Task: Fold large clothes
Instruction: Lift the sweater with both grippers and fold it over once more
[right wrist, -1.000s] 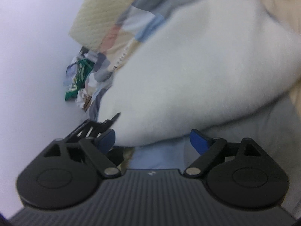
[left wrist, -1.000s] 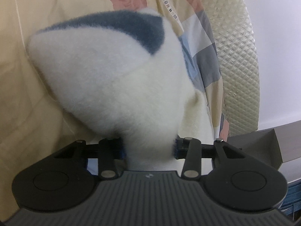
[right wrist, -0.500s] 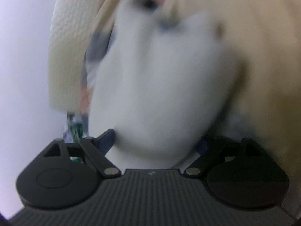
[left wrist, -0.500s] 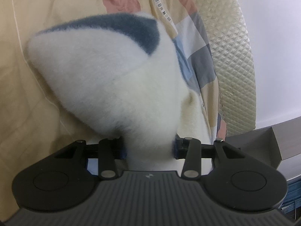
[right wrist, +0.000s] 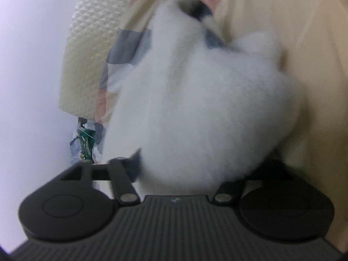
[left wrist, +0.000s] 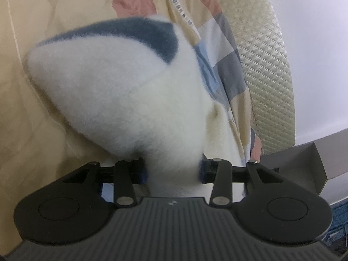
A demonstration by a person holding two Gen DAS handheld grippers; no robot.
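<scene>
Left tool [left wrist: 173,171]: clamped on fleece garment [left wrist: 121,82].
Right tool [right wrist: 180,174]: likewise gripping.
Progress: garment bunched at 12 o'clock; folding largely left.

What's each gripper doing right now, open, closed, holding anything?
Left gripper: closed on the fleece.
Right gripper: closed on the fleece; the view is blurred.
</scene>
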